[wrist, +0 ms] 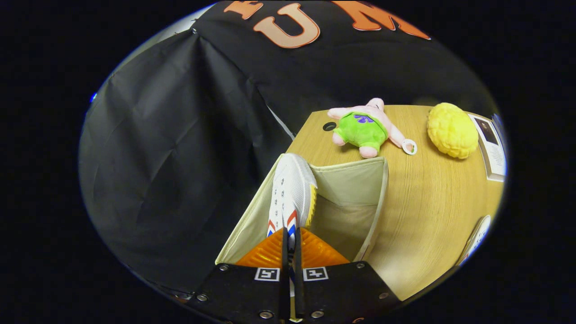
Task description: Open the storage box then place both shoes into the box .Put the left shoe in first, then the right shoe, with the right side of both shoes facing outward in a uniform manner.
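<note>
My gripper is shut on a white shoe with red and blue stripes and a yellow-edged sole. Both orange fingers press on its heel end. The shoe points away from me, its toe reaching the far wall of the open beige fabric storage box. It hangs along the box's left side, over the opening. The box's inside, to the right of the shoe, shows bare fabric. The box stands on a wooden table.
Beyond the box lies a pink plush toy in green shorts with a white ring. A yellow bumpy ball rests further right. Printed cards lie along the table's right edge. Black cloth hangs left of the table.
</note>
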A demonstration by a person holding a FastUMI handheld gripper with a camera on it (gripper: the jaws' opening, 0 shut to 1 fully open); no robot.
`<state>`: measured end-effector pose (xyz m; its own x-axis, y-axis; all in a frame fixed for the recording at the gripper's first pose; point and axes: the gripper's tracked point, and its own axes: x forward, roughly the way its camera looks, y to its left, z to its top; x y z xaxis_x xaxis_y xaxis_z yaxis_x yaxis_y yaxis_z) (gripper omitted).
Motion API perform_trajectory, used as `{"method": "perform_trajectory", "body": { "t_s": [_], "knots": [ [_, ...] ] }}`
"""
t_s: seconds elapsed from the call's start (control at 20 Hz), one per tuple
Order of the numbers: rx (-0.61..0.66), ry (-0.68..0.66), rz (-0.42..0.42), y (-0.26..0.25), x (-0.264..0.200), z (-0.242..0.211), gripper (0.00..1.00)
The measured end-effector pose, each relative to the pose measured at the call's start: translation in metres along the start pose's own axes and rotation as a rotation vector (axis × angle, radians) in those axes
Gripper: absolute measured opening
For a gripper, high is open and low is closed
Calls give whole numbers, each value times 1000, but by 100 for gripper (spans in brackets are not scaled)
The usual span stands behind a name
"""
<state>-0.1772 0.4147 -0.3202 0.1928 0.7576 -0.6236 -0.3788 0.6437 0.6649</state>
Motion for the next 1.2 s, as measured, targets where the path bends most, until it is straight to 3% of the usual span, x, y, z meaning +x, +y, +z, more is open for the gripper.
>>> {"method": "perform_trajectory", "body": {
  "t_s": [0.1,0.25,0.5,0.8,0.95,1.05,1.2],
  "knots": [
    [36,-10,69,7,3,4,2],
    [61,-33,27,-9,-4,14,1],
    [72,-75,26,-21,-34,21,3],
    [79,-162,-57,-64,-86,20,33],
    [89,-203,-162,-110,-116,13,66],
    [113,-220,-238,-146,-133,2,79],
    [153,-222,-363,-207,-165,-24,90]
  ]
}}
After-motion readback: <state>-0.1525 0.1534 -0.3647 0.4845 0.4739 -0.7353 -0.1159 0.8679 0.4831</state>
